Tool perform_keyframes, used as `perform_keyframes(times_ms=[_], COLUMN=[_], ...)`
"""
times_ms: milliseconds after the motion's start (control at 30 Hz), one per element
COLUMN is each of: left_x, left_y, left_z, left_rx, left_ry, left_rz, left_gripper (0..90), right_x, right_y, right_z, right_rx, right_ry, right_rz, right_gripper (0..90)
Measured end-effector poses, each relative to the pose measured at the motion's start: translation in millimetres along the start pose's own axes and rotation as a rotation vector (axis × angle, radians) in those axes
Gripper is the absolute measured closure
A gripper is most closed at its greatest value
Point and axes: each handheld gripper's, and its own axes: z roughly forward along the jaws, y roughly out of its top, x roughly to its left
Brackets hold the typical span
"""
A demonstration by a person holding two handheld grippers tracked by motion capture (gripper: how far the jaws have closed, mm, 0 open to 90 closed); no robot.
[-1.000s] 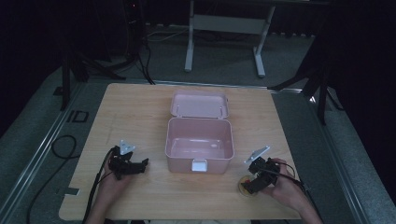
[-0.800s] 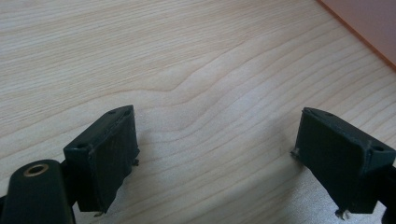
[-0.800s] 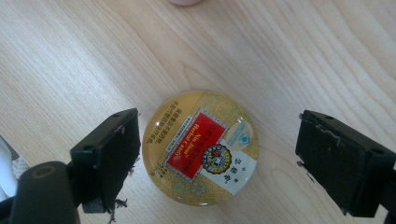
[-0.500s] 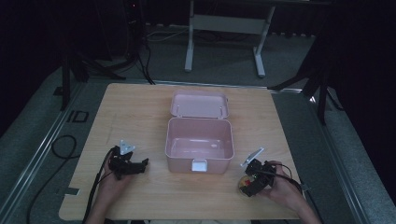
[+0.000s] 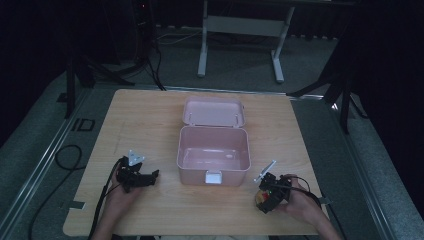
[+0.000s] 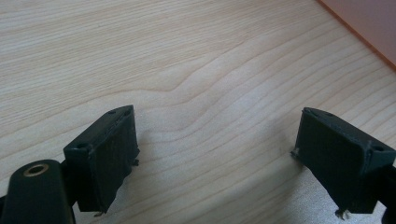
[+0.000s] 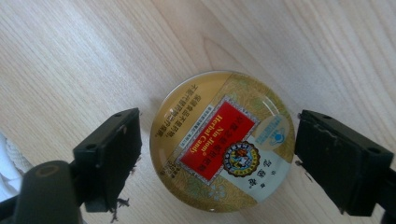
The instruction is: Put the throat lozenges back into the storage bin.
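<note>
The right tool (image 7: 217,154) has just been narrowing its jaws around the round candy tin (image 7: 223,142), which lies flat on the table (image 5: 150,125) near the open pink box (image 5: 214,152); the pads stand just clear (grasp imminent). The left tool (image 6: 219,158) rests spread, empty.

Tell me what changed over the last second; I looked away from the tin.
The right tongs shifted slightly along the table's near edge and have just been closing around the round candy tin, not yet pressing it. The left tongs, open, and the pink box, lid up, stayed put.
</note>
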Motion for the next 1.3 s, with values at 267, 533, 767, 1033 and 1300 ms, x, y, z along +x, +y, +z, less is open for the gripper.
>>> perform_keyframes(times_ms=[267,533,767,1033,1300], left_x=[0.0,0.0,0.0,0.0,0.0], left_y=[0.0,0.0,0.0,0.0,0.0], left_z=[0.0,0.0,0.0,0.0,0.0], left_rx=[0.001,0.000,0.000,0.001,0.000], left_ry=[0.000,0.000,0.000,0.000,0.000], left_rz=[0.001,0.000,0.000,0.001,0.000], left_gripper=[13.4,13.5,13.5,13.4,13.4], right_x=[-2.6,-3.5,-4.4,-4.9,-5.9], right_y=[1.8,2.5,2.7,1.4,-0.1], right_z=[3.8,7.9,9.5,8.4,0.9], right_rx=[0.024,0.047,0.062,0.083,0.081], right_ry=[0.004,0.014,0.021,0.018,0.020], right_rz=[0.007,0.006,0.002,-0.008,-0.015], right_gripper=[18.2,18.3,19.0,19.8,19.8])
